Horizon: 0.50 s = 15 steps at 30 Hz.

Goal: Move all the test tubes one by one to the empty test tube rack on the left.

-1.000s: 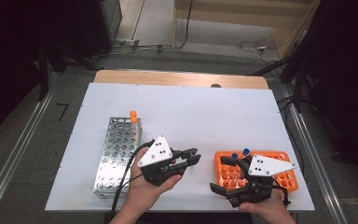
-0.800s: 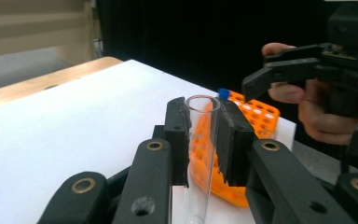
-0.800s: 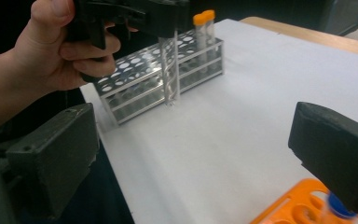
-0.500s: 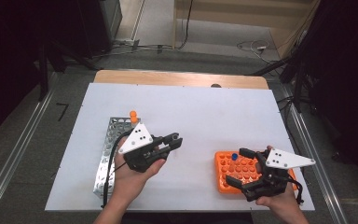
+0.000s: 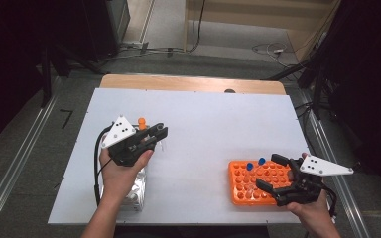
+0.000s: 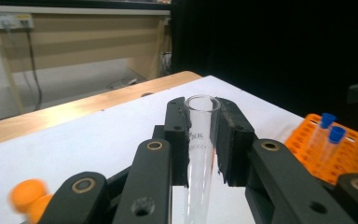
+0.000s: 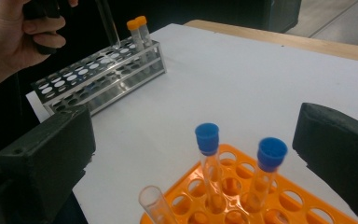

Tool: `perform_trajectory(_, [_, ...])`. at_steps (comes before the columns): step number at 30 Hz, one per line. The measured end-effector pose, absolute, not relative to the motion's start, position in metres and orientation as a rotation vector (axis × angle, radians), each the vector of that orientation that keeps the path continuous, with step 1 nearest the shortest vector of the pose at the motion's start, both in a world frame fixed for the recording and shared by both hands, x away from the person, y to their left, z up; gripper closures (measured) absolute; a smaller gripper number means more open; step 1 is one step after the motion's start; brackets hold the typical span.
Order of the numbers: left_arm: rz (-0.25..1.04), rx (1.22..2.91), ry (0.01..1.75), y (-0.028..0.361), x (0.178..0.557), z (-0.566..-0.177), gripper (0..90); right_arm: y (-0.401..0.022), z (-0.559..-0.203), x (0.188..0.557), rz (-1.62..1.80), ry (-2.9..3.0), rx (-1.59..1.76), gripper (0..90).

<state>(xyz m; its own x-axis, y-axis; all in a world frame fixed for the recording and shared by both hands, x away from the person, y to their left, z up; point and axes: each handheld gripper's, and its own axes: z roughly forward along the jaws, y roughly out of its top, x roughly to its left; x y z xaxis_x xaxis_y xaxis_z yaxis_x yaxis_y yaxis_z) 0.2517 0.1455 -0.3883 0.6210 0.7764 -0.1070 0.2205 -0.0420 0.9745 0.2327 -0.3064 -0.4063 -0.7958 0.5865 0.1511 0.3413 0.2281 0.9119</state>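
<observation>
So the left claw (image 5: 159, 133) sits left of centre in the high view, clamped on a clear uncapped glass test tube (image 6: 199, 140). In the left gripper view the tube stands upright between the two black pads, its open rim poking just above them. In the right gripper view that tube hangs at the top left of the frame, its tip right over the silver metal test tube rack (image 7: 98, 74); it's hard to say whether it touches the rack. Two orange-capped tubes (image 7: 140, 29) stand at the rack's far end.

The right claw (image 5: 273, 173) is at the lower right of the high view, jaws spread wide with nothing in them, having just opened up. It hovers over the orange plastic tube rack (image 5: 242, 191) on the white desk (image 5: 218, 119). Two blue-capped tubes (image 7: 235, 163) stand in that rack, plus one open clear tube (image 7: 156, 203) at the bottom of the right gripper view.
</observation>
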Motion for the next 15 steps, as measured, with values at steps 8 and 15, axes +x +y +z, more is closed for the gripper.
perform_trajectory(8, [0.609, 1.561, 0.912, 0.165, 0.258, -0.395, 77.2, -0.319, -0.409, 0.233, 1.563, 2.246, 0.905, 0.0])
perform_trajectory(15, [0.654, 1.541, 0.976, 0.179, 0.262, -0.405, 77.2, -0.326, -0.412, 0.233, 1.545, 2.225, 0.925, 0.0])
